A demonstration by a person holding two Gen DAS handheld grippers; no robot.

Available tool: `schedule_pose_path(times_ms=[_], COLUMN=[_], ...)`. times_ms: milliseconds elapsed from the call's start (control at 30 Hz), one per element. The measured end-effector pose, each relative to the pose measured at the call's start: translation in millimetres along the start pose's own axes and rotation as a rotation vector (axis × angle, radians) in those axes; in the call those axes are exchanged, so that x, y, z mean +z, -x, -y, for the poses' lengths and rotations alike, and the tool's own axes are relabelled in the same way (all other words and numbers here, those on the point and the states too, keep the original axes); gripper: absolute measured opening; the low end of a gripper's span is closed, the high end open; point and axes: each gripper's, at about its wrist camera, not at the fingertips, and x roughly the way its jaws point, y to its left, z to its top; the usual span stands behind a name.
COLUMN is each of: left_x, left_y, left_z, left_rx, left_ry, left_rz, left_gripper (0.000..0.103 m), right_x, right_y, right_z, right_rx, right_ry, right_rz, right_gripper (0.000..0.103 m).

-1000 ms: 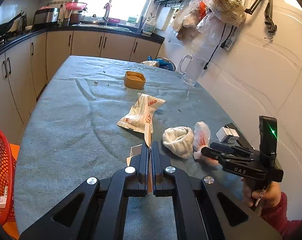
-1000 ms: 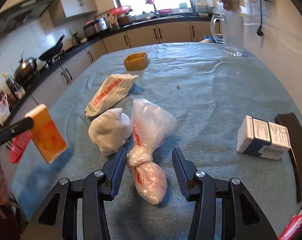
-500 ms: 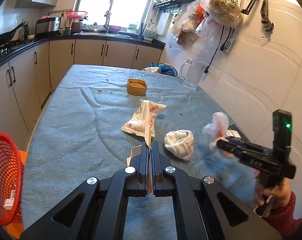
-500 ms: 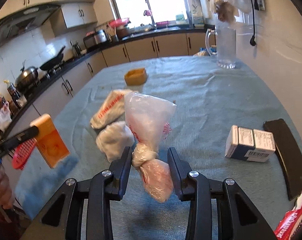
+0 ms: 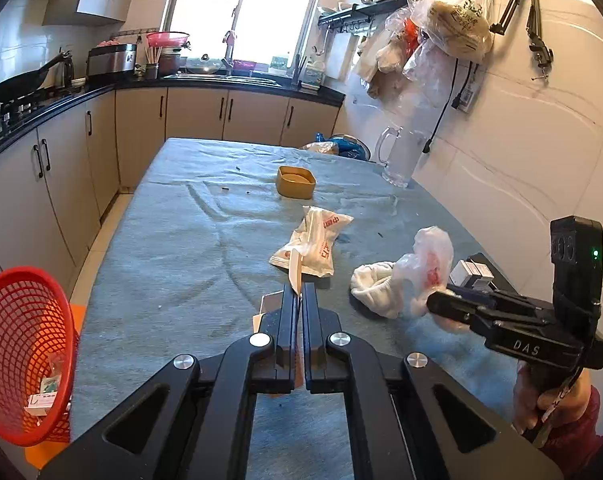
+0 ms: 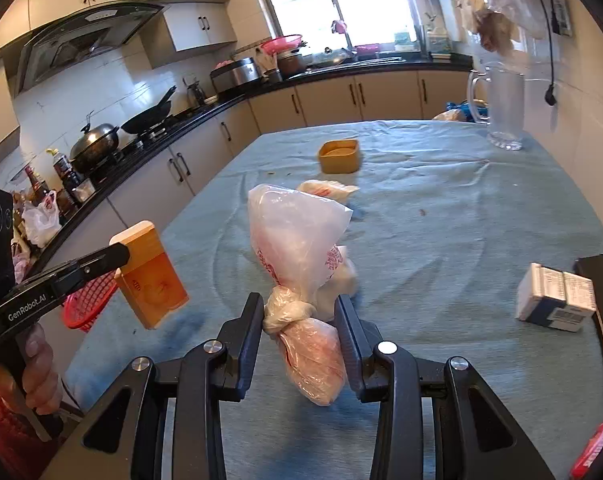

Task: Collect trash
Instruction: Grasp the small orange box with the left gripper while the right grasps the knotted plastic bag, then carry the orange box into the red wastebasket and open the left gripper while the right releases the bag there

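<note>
— From the left claw's side: the left gripper [image 5: 300, 300] is clenched flat on a thin orange carton [image 5: 295, 270], held edge-on, so it looks like a blade standing up out of the jaws. The basket [image 5: 23, 368] sits low at the left, beside the table [image 5: 173, 248], with a few scraps already in it.

— And the right one?

— The right gripper [image 5: 441, 306] has the knotted bag [image 5: 427, 268] up off the cloth, near the white bundle [image 5: 375, 286]. I'd worry about that grip: slick film, and it's pinched at the knot only.

— Now from the right claw's side?

— Clearer. The right gripper [image 6: 299, 320] is grasping the bag [image 6: 297, 240] at its knot; the pads press the twisted neck. The bag's long axis runs roughly upright, loose top pointing up and away, the full pink end hanging down toward the camera.

— So the heavy end could swing?

— I'd guess so, and slide through on the carry across to the basket [image 6: 87, 304]. The left gripper [image 6: 113, 258] holds the carton [image 6: 149, 276] tilted, long side up, right in that path; the two could knock together.
</note>
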Motion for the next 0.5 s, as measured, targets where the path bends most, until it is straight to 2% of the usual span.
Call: schedule_pose_path(times_ms=[500], left_x=[0.5], left_y=[23.2], left_z=[-19.6], left_rx=[0.019], left_ry=[0.037], left_rz=[0.044], left_gripper=[0.002], right_x=[-1.8], right_y=[-19.3], right_z=[-34.4], right_rx=[0.06], right_ry=[0.047], right_rz=[-0.045], right_gripper=[0.04])
